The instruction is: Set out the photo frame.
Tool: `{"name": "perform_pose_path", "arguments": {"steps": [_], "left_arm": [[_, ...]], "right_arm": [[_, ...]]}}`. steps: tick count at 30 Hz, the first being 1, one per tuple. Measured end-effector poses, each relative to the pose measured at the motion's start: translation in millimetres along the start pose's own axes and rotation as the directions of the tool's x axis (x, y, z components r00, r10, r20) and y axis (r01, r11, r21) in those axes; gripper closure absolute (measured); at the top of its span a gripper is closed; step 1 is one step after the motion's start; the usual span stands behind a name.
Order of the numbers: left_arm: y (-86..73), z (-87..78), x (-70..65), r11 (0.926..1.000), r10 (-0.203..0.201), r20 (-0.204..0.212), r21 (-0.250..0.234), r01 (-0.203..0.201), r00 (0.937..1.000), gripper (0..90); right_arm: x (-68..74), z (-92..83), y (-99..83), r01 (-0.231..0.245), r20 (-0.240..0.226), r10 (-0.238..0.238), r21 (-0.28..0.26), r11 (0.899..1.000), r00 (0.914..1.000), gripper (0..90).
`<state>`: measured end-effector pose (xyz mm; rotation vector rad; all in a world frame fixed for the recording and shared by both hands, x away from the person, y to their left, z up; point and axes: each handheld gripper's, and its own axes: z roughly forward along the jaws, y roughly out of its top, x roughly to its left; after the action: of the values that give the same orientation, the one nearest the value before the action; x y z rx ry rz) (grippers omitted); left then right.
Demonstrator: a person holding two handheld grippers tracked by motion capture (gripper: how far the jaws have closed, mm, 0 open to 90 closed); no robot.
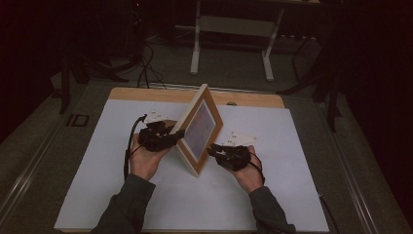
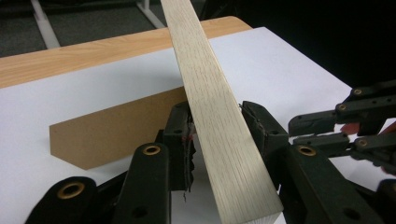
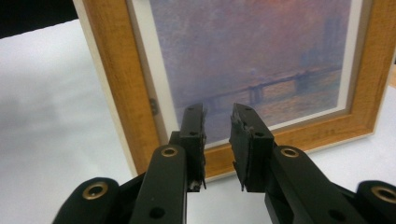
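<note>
So I've got the picture frame (image 1: 198,130) standing on edge between my grippers. My left gripper (image 2: 217,133) straddles its wooden side edge, pads right against it as far as I can tell. My right gripper (image 3: 218,140) sits just in front of the print, jaws narrowly apart, holding nothing. The brown stand flap (image 2: 114,128) lies behind on the white mat (image 1: 97,165).

A white mat (image 1: 122,195) covers the wooden table (image 1: 146,94); metal legs (image 1: 196,53) stand beyond.

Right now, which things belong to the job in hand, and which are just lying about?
In the job:
picture frame, its edge between the left gripper jaws
right gripper, facing its front
brown stand flap

Lying about:
white table cover
metal stand on the floor
</note>
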<state>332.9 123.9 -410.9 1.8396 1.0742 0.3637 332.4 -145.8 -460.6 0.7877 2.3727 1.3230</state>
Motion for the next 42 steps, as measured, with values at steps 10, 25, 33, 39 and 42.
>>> {"name": "perform_pose_path", "arguments": {"steps": [10,25,33,39,42], "left_arm": [[0.5,1.3,10.3,0.9999,-0.006,0.024,-0.015,0.006,0.9997,69.4],[4.0,4.6,23.6,0.9993,0.035,0.108,-0.017,-0.033,0.9936,71.4],[7.5,9.3,26.6,0.9972,0.074,0.209,-0.018,-0.072,0.9750,72.0],[11.5,13.7,27.1,0.9950,0.099,0.259,-0.013,-0.099,0.9608,72.2],[13.0,15.7,29.9,0.9947,0.101,0.277,-0.007,-0.103,0.9556,72.2]], "right_arm": [[-7.6,-7.1,1.5,-0.008,0.023,0.008,-0.010,1.000,0.9997,71.6],[-18.8,-14.6,0.4,-0.022,0.053,0.022,-0.008,1.000,0.9983,69.9],[-22.9,-18.3,2.1,-0.025,0.068,0.027,-0.020,0.999,0.9974,69.6],[-30.5,-25.4,3.2,-0.038,0.090,0.041,-0.030,0.999,0.9951,69.6],[-35.4,-28.7,2.6,-0.050,0.098,0.053,-0.036,0.998,0.9937,69.4]]}}
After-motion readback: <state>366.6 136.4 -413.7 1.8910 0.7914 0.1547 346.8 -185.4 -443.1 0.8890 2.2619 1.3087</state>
